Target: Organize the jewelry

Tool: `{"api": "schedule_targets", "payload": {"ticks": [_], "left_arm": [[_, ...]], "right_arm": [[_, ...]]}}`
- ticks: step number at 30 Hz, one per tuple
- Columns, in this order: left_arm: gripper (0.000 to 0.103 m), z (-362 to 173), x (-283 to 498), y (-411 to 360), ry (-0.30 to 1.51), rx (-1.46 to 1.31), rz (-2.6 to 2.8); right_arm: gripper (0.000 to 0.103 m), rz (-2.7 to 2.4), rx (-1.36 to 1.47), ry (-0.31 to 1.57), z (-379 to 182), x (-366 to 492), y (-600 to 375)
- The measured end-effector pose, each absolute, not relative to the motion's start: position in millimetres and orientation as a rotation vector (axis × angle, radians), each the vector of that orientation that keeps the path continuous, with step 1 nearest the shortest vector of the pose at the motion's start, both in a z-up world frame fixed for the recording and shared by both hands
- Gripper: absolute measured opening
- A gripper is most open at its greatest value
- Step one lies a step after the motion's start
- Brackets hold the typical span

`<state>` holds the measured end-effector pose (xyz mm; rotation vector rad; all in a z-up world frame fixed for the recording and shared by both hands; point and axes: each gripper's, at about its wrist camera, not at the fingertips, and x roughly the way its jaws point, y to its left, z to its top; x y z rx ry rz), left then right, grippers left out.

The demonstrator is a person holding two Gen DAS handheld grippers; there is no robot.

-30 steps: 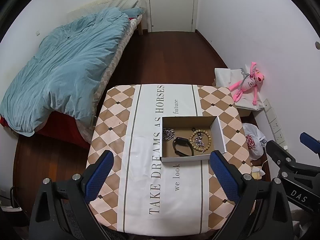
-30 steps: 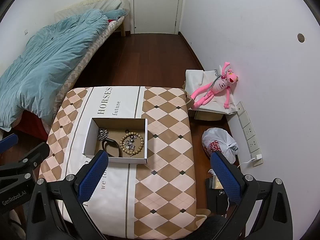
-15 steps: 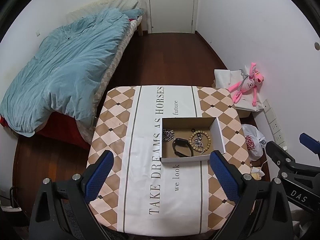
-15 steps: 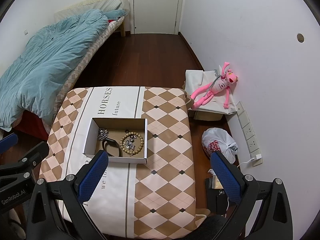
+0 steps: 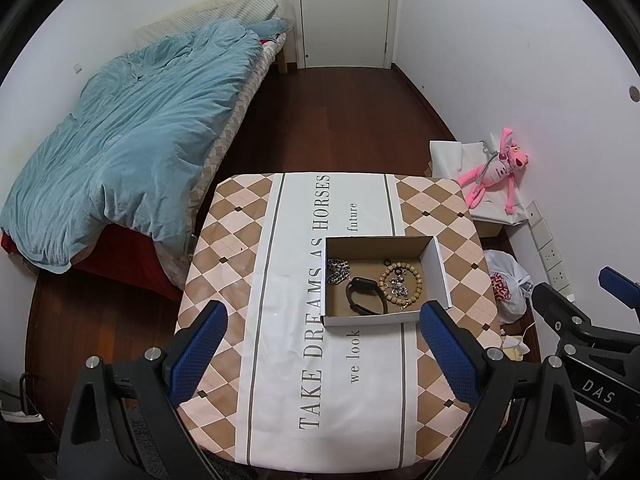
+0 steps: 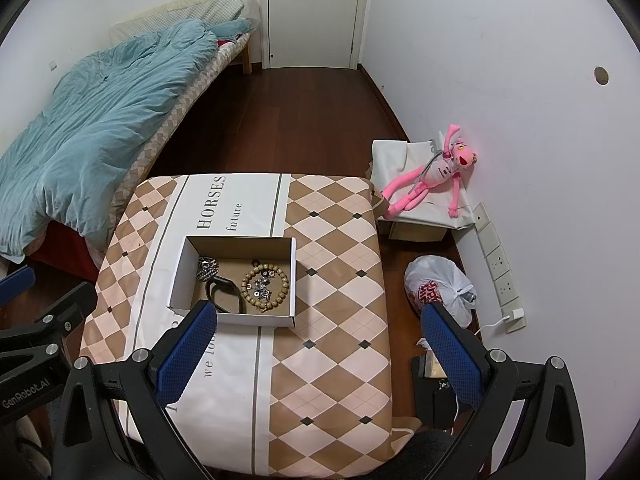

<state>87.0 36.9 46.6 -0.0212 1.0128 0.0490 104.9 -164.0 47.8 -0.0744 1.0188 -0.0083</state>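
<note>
Four pieces lie in the open cardboard box (image 5: 438, 272) on the checked tablecloth (image 5: 280, 320): a silver chain (image 5: 337, 271) bunched at its left wall, a black wristband (image 5: 366, 301) toward the near wall, a wooden bead bracelet (image 5: 401, 286) on the right, and a small cluster of silver charms (image 6: 261, 288) inside the bead loop. Nothing jewelled shows outside the box, so the gathering looks done, or the sorting not begun.

Both tools hang well above the table. The left gripper (image 5: 322, 356) and the right gripper (image 6: 318, 354) each stand with jaws spread wide and nothing between the blue pads (image 5: 196, 354).

If sorting follows, I would come straight down over one piece, clear of the box walls. The wristband, stiff and apart from the rest, seems easiest; the chain will likely slump and trail, and the charms may snag the beads.
</note>
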Motion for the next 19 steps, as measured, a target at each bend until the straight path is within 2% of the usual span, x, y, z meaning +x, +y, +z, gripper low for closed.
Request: {"api": "schedule_targets", "payload": {"ticks": [19], "left_arm": [[0.098, 48.2, 86.6, 34.2, 1.011, -0.030, 0.043]], "right_arm": [[0.103, -0.007, -0.073, 1.020, 48.6, 104.6, -163.5]]}}
